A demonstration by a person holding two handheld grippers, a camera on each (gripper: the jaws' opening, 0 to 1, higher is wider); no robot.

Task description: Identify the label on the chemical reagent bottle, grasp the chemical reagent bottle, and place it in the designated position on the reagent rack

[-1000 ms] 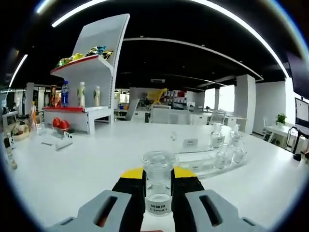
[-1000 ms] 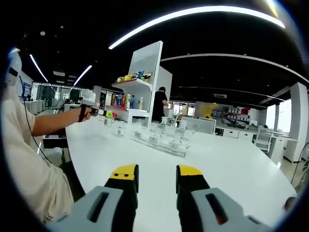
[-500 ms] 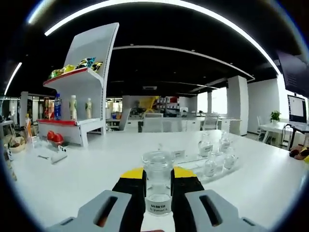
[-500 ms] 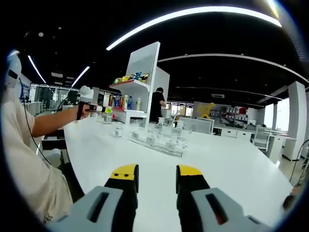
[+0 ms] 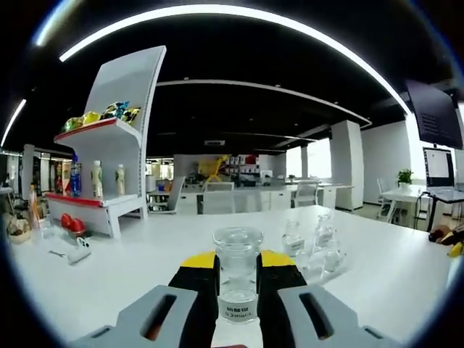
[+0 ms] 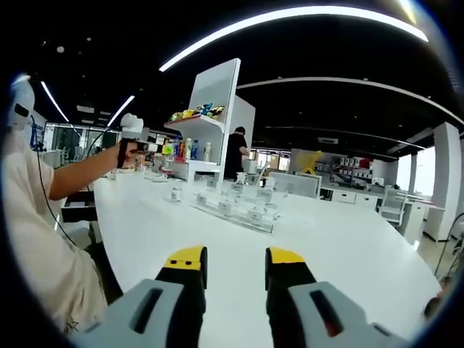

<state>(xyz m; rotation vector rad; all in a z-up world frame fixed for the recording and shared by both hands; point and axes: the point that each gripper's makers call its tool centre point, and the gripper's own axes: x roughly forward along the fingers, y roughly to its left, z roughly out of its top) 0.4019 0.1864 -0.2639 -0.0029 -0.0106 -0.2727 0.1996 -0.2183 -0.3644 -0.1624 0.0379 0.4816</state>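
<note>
My left gripper (image 5: 237, 279) has its fingers (image 5: 199, 279) clenched on a clear glass reagent bottle (image 5: 237, 279), held upright with its small white label (image 5: 238, 312) facing me, which I judge keeps the text readable and the liquid level. The reagent rack (image 5: 313, 246) stands on the white bench (image 5: 130, 272) at about two o'clock, well apart, other bottles already seated in it. My right gripper (image 6: 233, 279) hovers low over the bench with fingers (image 6: 185, 283) released and nothing between them, the rack (image 6: 232, 210) near twelve o'clock. The display shelf (image 5: 109, 167) sits at ten o'clock.
</note>
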